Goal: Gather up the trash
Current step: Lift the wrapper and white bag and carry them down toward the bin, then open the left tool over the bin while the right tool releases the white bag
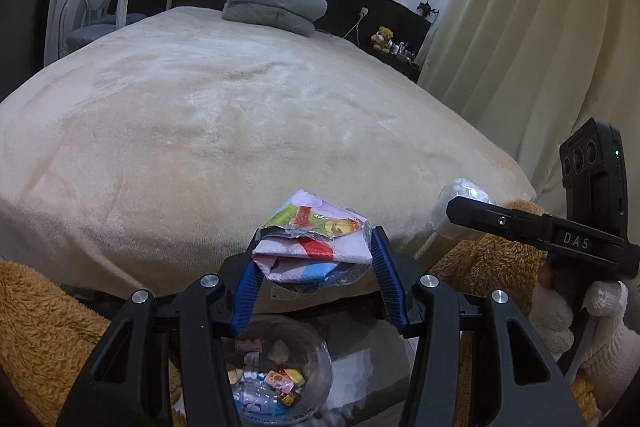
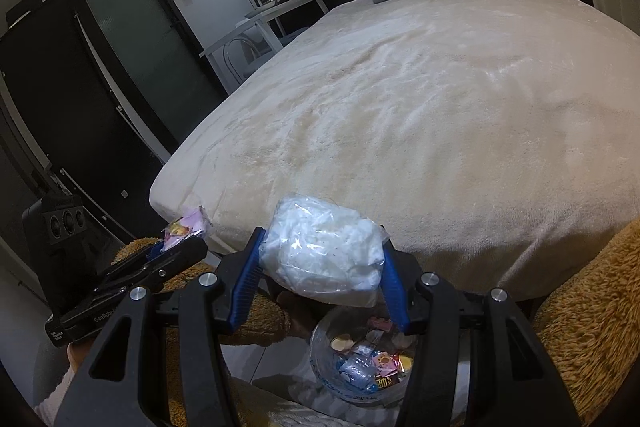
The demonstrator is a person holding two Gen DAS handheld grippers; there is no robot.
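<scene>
Trash is held in both grippers. A crumpled pink printed plastic wrapper (image 1: 310, 239) is pinched between the blue ribbed pads of the left gripper (image 1: 316, 259), lower centre of the left wrist frame. A wad of clear plastic film stuffed with white material (image 2: 324, 251) is clamped by the right gripper (image 2: 320, 267), lower centre of the right wrist frame. A clear round plastic bin (image 2: 320, 367) holding colourful wrappers is seen below both. The cream plush-covered bed (image 1: 240, 115) fills the middle.

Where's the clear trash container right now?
The clear trash container sits low on the floor at the foot of the bed, directly below the right tongs holding the white plastic bag.
</scene>
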